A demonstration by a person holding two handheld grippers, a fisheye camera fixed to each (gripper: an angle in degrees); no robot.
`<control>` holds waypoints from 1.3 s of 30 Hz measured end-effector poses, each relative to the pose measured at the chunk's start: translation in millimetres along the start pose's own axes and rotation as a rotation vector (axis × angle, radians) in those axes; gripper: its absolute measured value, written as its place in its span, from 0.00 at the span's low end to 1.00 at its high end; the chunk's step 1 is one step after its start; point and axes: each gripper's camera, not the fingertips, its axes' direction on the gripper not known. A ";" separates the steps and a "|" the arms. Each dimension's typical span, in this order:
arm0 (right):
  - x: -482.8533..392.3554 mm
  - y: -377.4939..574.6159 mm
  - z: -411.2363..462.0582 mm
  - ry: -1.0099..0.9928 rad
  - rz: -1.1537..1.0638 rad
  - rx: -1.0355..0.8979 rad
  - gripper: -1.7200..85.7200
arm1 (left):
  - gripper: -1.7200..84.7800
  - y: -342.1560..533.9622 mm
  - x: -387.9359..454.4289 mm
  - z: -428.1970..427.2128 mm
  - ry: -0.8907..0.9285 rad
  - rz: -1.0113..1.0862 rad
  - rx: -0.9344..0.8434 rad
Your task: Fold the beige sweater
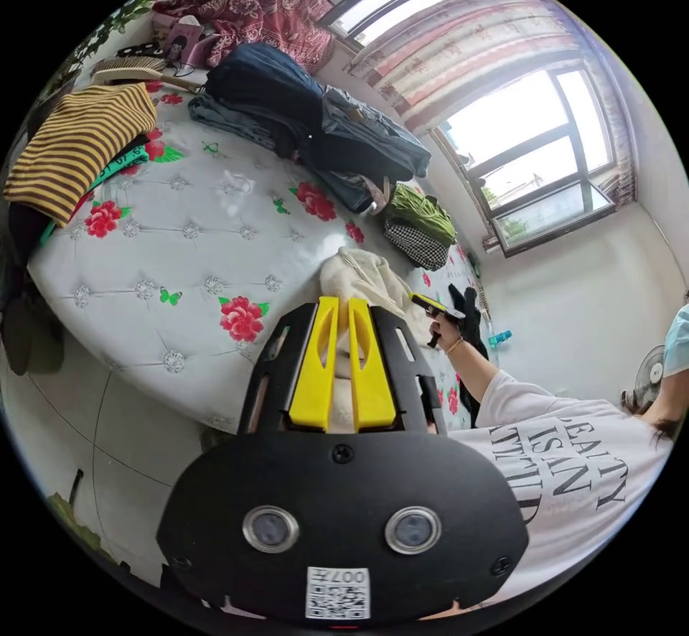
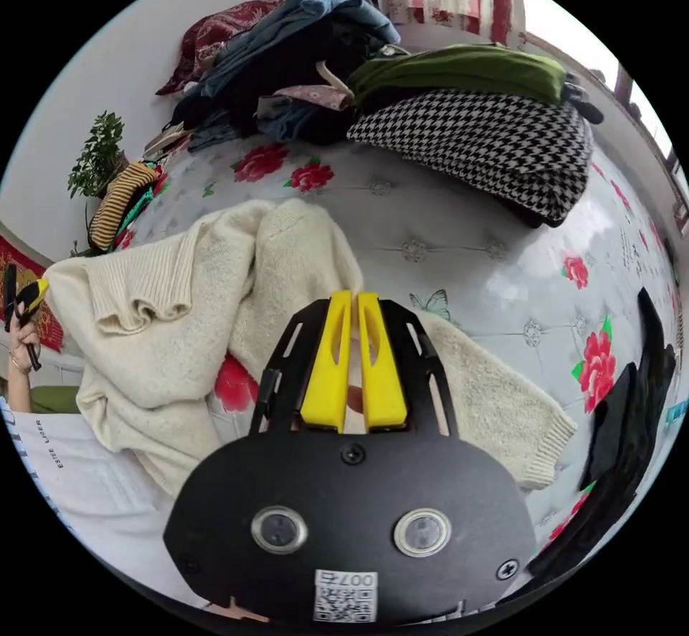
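Both your claws are clenched on the beige sweater (image 2: 237, 284): the right claw (image 2: 354, 298) pinches its near edge, the left claw (image 1: 344, 304) another part. It lies bunched on the bed (image 2: 459, 248), unfolded; the folding remains, beyond it a houndstooth garment (image 2: 488, 148).

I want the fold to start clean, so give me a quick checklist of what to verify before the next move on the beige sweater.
1. Left hand-held gripper pinching the beige sweater: ok, jaws closed on fabric.
2. Right hand-held gripper gripping it: ok, jaws closed on fabric.
3. Sweater spread flat: not ok, bunched and draped.
4. Cuffed sleeve free: ok, lying loose on the bed.
5. Room to spread: cannot tell; houndstooth garment and black item lie close.
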 end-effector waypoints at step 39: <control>38.2 112.2 -280.2 0.548 0.356 0.378 0.04 | 0.11 -111.7 222.9 59.9 -0.360 0.545 0.156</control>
